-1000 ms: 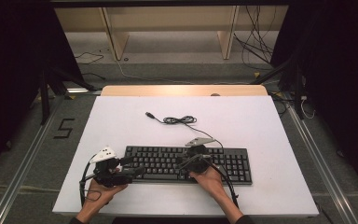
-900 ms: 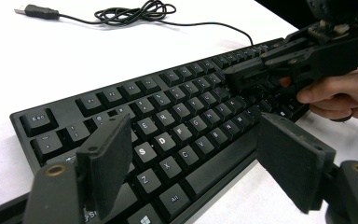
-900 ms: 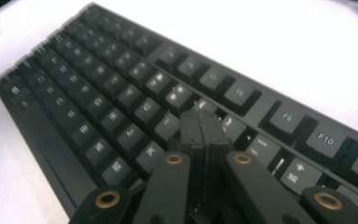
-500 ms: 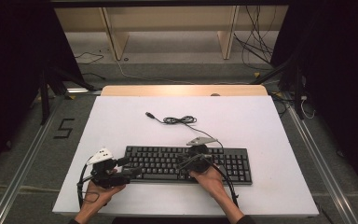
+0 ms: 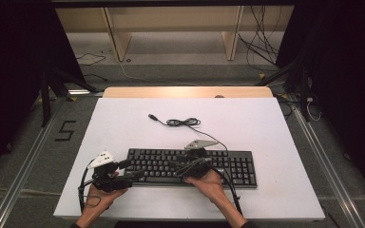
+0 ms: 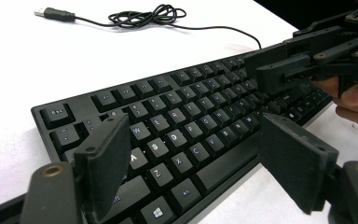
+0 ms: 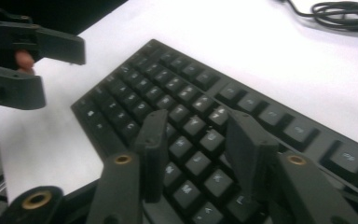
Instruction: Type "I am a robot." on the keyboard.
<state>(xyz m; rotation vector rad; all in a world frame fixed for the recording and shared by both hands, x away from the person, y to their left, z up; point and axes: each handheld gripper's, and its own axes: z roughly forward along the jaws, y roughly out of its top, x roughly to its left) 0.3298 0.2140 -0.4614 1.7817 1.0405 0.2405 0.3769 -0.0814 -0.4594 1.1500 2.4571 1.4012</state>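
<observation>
A: Keyboard (image 5: pixel 190 166) — high view: lying flat near the front edge of the white table (image 5: pixel 275 137), long side across, cord (image 5: pixel 183 122) trailing back to a loose coil with the plug lying free. Left gripper (image 5: pixel 123 170) at the left end, right gripper (image 5: pixel 183 167) over the middle key rows. Why so placed?

B: Judged as a typing or key-pressing setup: board set square and close to the person, both tools within reach of the keys, cord pushed clear to the rear.

A: Left gripper view?

B: Left gripper (image 6: pixel 191 158) with jaws wide apart and nothing between the pads; keyboard (image 6: pixel 168 126) beneath and ahead, letter rows and space bar framed in the gap. Held low over the near left corner, apparently waiting or steadying. Other tool hovering over the far keys at upper right.

A: Right gripper view?

B: Right gripper (image 7: pixel 196 140) with jaws parted, having just been opening, gripping nothing; keyboard (image 7: pixel 200 121) directly under the tips, a few keys visible between them. Contact between tips and keys impossible to tell. Left tool seen farther off at upper left, beyond the board's end.
</observation>
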